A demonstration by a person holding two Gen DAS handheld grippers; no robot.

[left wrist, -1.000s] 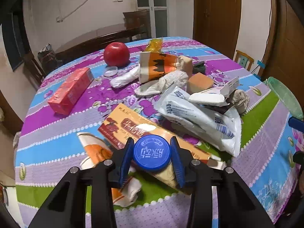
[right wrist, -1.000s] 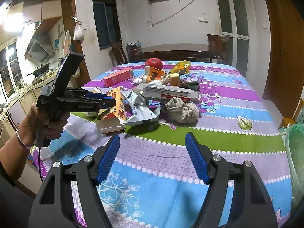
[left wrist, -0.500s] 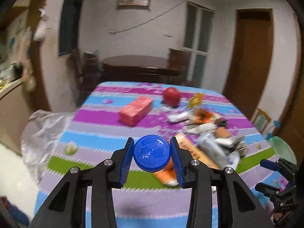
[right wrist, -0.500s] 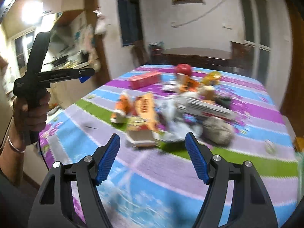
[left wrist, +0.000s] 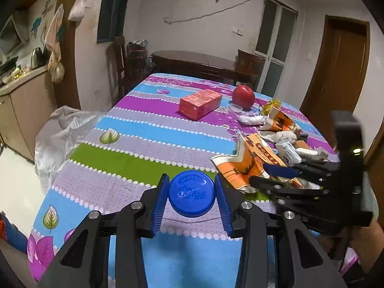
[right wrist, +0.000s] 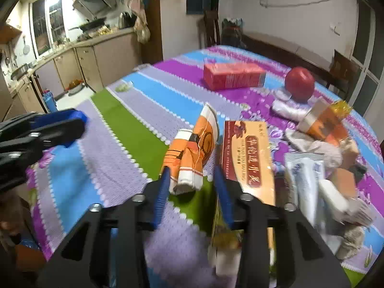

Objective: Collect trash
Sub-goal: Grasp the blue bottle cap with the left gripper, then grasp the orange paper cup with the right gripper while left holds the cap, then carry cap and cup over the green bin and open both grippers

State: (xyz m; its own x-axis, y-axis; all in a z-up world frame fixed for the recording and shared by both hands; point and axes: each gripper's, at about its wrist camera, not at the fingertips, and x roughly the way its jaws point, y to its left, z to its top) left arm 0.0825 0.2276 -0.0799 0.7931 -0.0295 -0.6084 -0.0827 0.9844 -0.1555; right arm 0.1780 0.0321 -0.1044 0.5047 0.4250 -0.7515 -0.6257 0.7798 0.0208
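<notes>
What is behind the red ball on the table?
Behind the red ball a dark wooden table and chair show. The tablecloth right behind the ball is hidden.

Left half of the tablecloth [left wrist: 134, 144]: bare stripes from the near edge to the far end — open passage for my claws.
Red carton [left wrist: 200, 103]: lies alone at the far middle, with open cloth all round it.
Red apple [left wrist: 243, 96]: just right of the carton, at the head of the litter.
Trash heap [left wrist: 276, 141]: crowds the right side; the crushed orange paper cup [right wrist: 192, 153] and the long brown box [right wrist: 247, 153] jut nearest.
My right gripper [right wrist: 192, 189]: its fingers flank the cup's end, box tight against the right one.
My left gripper [left wrist: 191, 198]: holds above the near bare stripes, with the other claw close on its right.
</notes>
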